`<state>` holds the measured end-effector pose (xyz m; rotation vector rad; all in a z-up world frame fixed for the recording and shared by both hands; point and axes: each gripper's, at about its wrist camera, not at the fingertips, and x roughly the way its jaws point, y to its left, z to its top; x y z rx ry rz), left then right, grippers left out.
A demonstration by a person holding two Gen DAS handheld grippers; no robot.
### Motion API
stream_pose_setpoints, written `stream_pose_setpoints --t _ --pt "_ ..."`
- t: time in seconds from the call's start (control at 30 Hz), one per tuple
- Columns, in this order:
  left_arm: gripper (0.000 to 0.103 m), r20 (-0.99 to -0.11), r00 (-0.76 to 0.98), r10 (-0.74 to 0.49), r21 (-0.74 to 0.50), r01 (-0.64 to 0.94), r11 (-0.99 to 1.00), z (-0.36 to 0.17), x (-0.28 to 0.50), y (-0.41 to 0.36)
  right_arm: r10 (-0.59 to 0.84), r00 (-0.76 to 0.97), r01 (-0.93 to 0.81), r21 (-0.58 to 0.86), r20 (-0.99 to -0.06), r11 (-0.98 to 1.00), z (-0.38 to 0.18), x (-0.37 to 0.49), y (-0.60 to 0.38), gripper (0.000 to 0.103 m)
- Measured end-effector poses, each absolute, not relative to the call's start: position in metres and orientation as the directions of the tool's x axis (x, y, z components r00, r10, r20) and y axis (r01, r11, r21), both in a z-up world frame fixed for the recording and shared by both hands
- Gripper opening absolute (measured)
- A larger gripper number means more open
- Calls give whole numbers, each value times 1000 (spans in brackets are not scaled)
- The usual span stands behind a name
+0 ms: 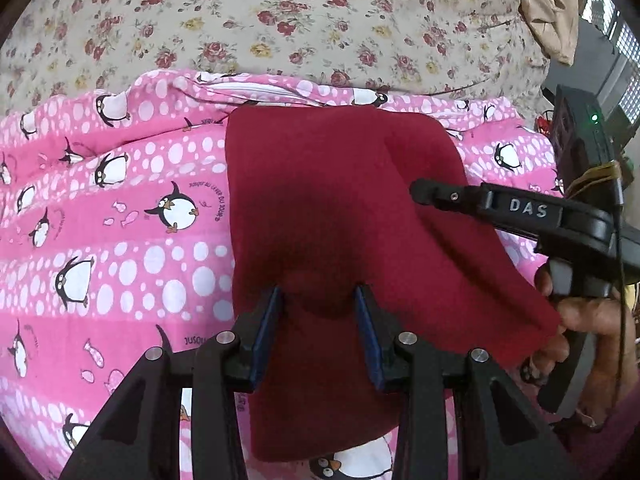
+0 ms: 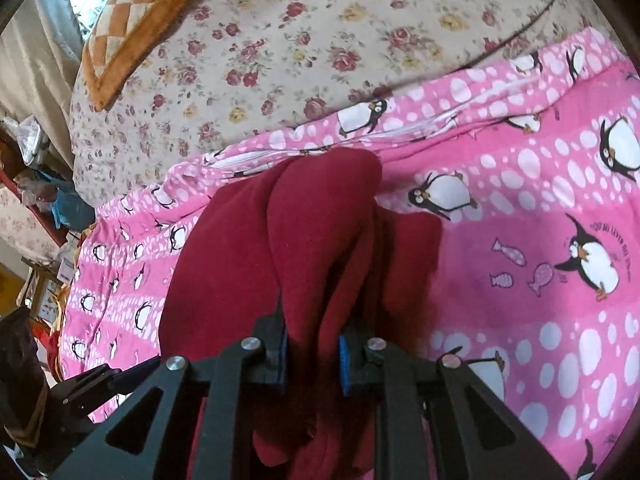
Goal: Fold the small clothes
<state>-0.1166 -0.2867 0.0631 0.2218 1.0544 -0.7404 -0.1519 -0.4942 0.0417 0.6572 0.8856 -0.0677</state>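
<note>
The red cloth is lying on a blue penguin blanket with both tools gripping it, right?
Not quite: the penguin blanket is pink, not blue, as the left wrist view shows. The red cloth does lie on it, with the left tool and right tool gripping it.

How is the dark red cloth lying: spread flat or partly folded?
Partly folded: the dark red cloth is bunched and doubled over on the penguin sheet.

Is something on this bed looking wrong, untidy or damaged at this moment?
Nothing looks damaged or spilled. The dark red garment is bunched and wrinkled over the pink penguin sheet, but only because the left gripper and the right gripper each pinch it mid-fold.
</note>
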Motion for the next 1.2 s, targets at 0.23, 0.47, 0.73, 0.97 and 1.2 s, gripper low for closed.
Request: stream_pose_setpoints --t 0.23,0.47,0.73,0.97,1.2 --pt "16 -841 275 -466 -200 642 740 67 -117 -279 184 659 321 494 -729 808 74 -181 -478 57" --pt "16 -838 270 -474 -214 637 740 65 -119 -277 117 594 284 343 -796 895 75 -201 -458 32" --pt "16 -839 290 -460 -187 640 745 64 -127 -280 99 597 294 332 -796 896 62 -212 -462 23" --pt "16 -842 300 -448 -171 640 749 64 -130 -280 122 589 314 365 -799 877 56 -220 -464 23" --pt "16 -810 380 -447 -132 624 770 93 -131 -277 37 625 318 298 -780 900 94 -228 -455 36"
